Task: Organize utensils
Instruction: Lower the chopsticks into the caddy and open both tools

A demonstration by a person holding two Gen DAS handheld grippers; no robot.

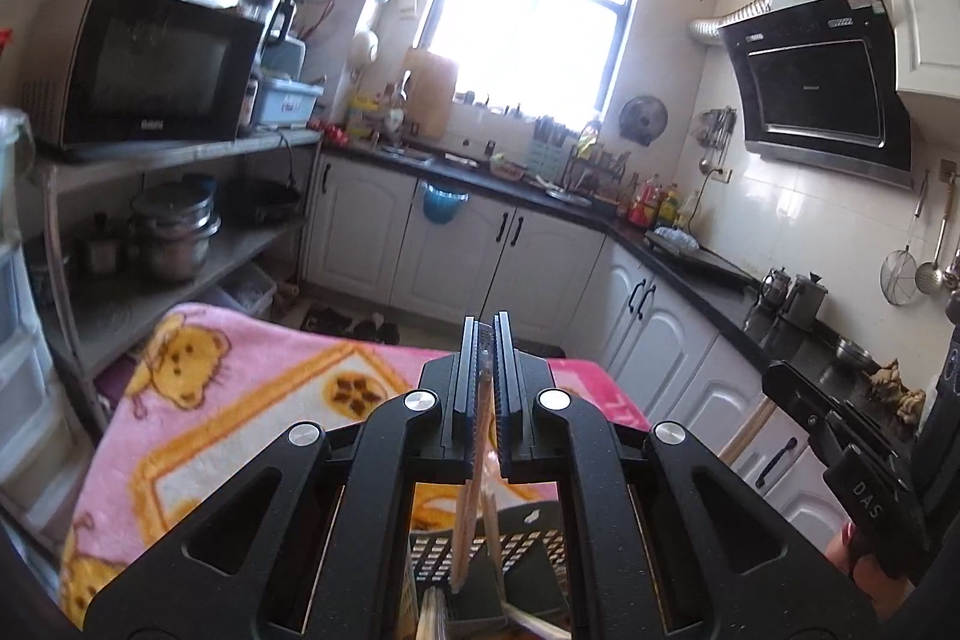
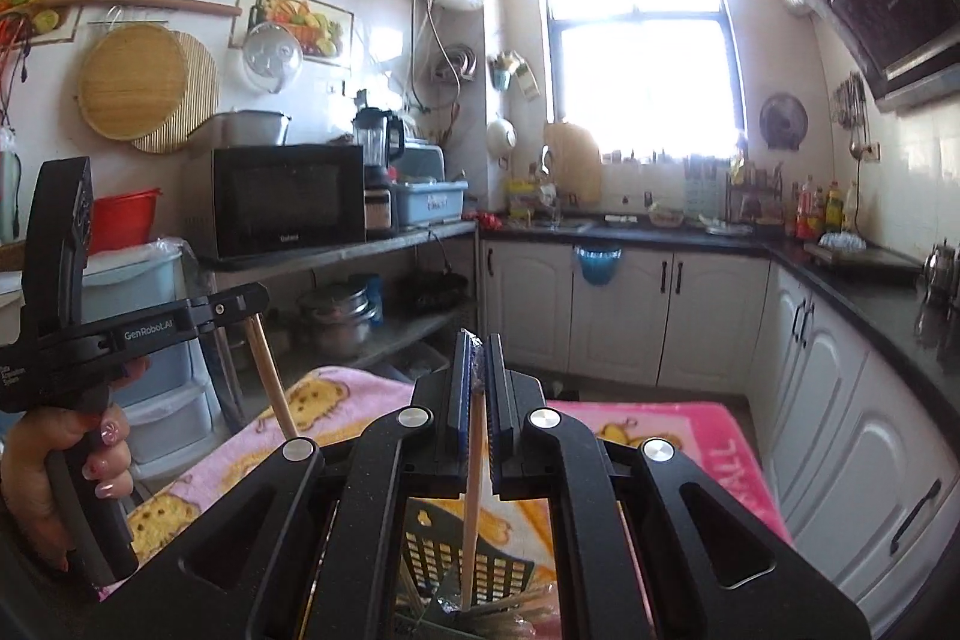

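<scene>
While each gripper's jaws are clamped on a wooden chopstick — left gripper (image 1: pixel 487 340), right gripper (image 2: pixel 478 358) — both sticks hang over the black perforated basket (image 2: pixel 468 562) on the pink-blanketed table (image 1: pixel 240 400). Lower them straight, tips first, before releasing — a tilted stick could catch the rim, I judge.

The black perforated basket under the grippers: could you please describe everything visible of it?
The black basket looks like plastic, its walls pierced by a grid of small rectangular holes. It stands on the pink cartoon blanket, mostly hidden by the gripper frames. Pale wooden sticks reach down into it; more utensils lie inside, indistinct.
</scene>
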